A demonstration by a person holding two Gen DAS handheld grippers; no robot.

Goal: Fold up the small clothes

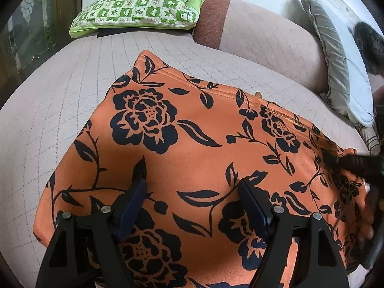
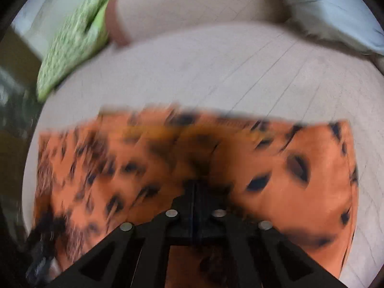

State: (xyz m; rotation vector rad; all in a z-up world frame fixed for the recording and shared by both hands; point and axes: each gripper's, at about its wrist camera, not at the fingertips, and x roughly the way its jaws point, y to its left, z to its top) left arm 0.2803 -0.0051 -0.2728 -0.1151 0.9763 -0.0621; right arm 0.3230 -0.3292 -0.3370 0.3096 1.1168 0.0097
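An orange garment with black flower print (image 1: 192,148) lies spread on the quilted pink sofa seat (image 1: 60,100). My left gripper (image 1: 192,192) is open just above its near part, fingers wide apart with cloth showing between them. In the right wrist view, which is motion-blurred, my right gripper (image 2: 195,187) has its fingers pressed together on a raised fold of the same garment (image 2: 300,180). A dark blurred shape (image 1: 355,163), probably the right gripper, shows over the garment's right edge in the left wrist view.
A green checked pillow (image 1: 141,4) lies at the back left of the seat. The sofa backrest (image 1: 268,38) runs along the back. A grey and white cushion (image 1: 340,62) leans at the right. A dark door (image 1: 26,24) stands at the far left.
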